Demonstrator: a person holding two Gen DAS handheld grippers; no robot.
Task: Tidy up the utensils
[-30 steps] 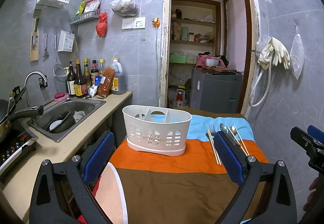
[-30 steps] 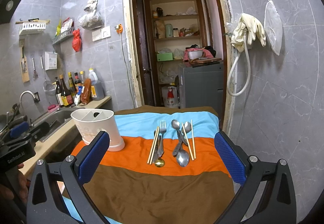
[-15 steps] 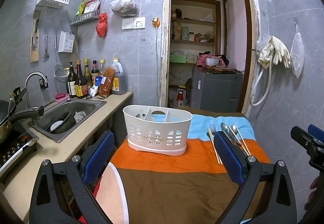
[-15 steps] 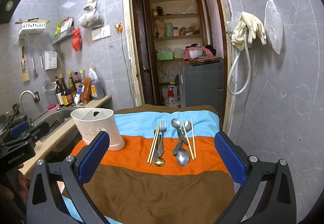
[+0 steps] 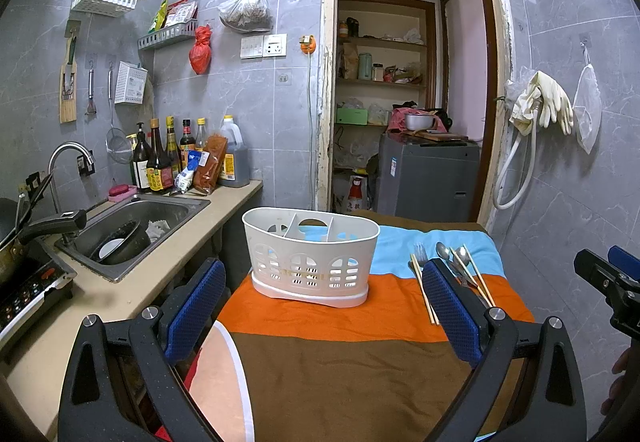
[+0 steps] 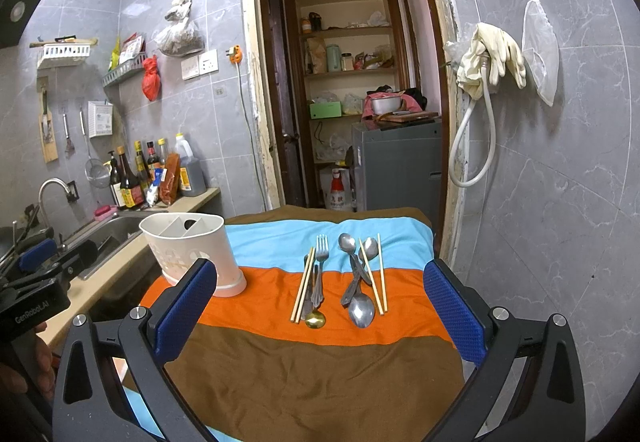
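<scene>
A white slotted utensil caddy [image 5: 310, 256] with three empty compartments stands on the striped cloth; it also shows at the left in the right wrist view [image 6: 192, 252]. Utensils lie flat to its right: a chopstick pair [image 6: 303, 286], a fork [image 6: 320, 266], a gold spoon [image 6: 315, 319], several steel spoons [image 6: 360, 306] and a second chopstick pair [image 6: 376, 274]. My left gripper [image 5: 324, 314] is open and empty, in front of the caddy. My right gripper [image 6: 320, 314] is open and empty, in front of the utensils.
The striped cloth [image 6: 320, 374] covers a small table. A counter with a sink [image 5: 132, 222], bottles [image 5: 160, 158] and a stove [image 5: 28, 282] runs along the left. A tiled wall [image 6: 552, 202] stands close on the right. A doorway with shelves is behind.
The left gripper has drifted slightly forward toward the caddy. The right gripper and the utensils have not visibly moved.
</scene>
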